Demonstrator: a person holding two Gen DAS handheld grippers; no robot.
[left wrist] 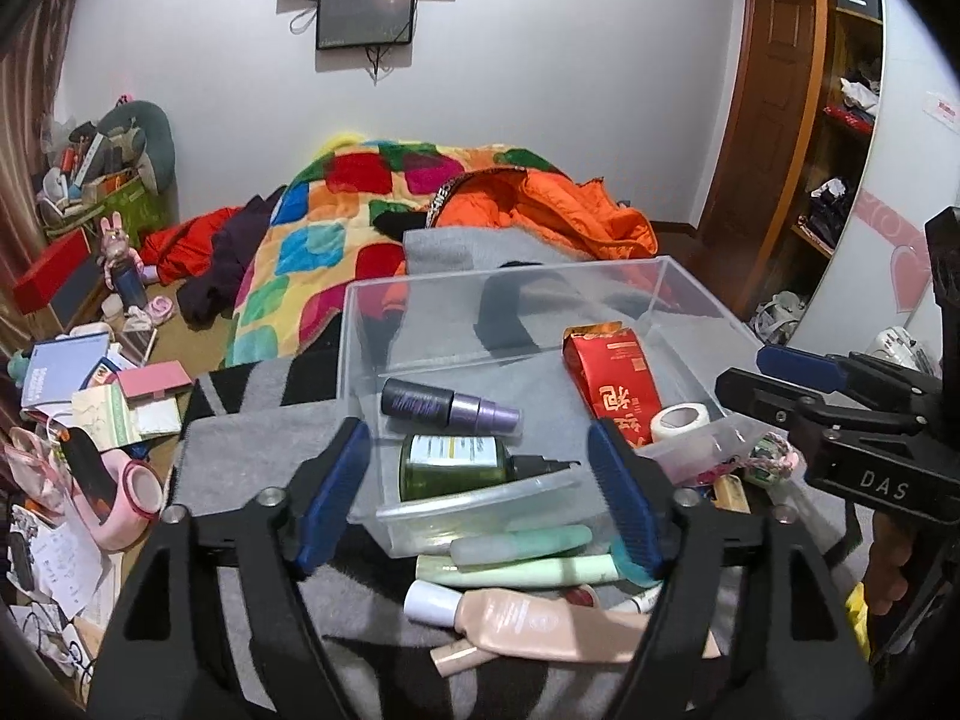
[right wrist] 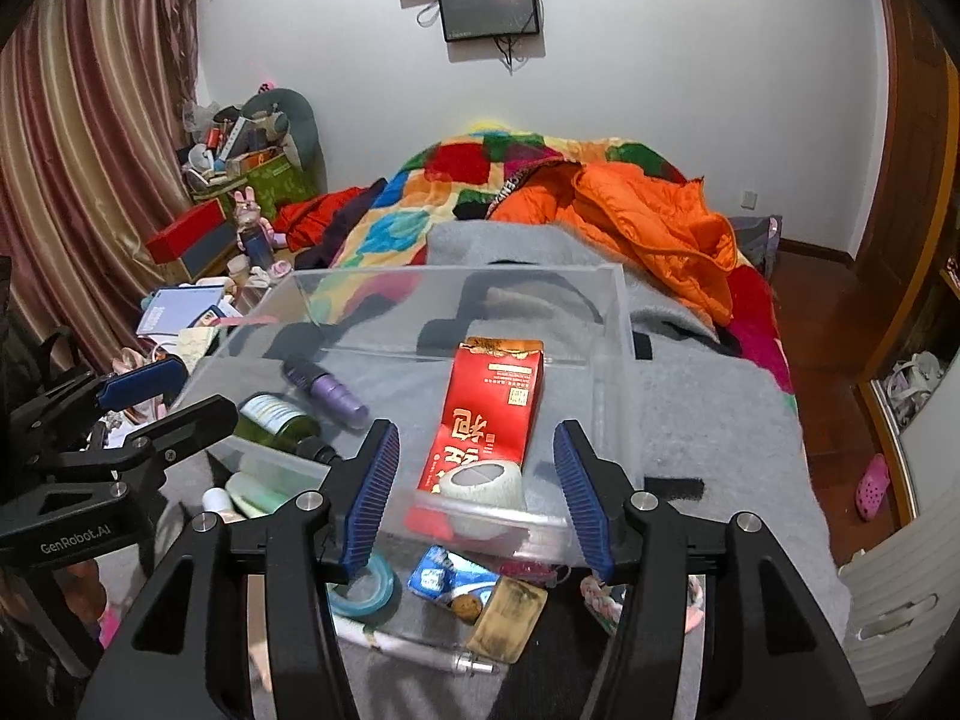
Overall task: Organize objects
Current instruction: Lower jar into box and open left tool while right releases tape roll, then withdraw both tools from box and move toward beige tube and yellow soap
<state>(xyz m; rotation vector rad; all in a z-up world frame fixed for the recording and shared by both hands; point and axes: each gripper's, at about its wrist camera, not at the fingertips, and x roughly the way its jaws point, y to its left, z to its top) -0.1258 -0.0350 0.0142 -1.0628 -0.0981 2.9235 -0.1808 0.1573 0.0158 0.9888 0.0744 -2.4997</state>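
- My clear bin (left wrist: pixel 672 288) on the bed's grey blanket (right wrist: pixel 720 420) holds a purple bottle (left wrist: pixel 450 407), green bottle (left wrist: pixel 456 465), red packet (right wrist: pixel 489 414) and white tape roll (right wrist: pixel 480 480).
- My left gripper (left wrist: pixel 480 492) and right gripper (right wrist: pixel 477 489) are both spread wide and empty; the green bottle lies between the left fingers, the tape roll between the right.

Left gripper (left wrist: pixel 477 495) and right gripper (right wrist: pixel 477 495) both gape wide — empty, side by side.
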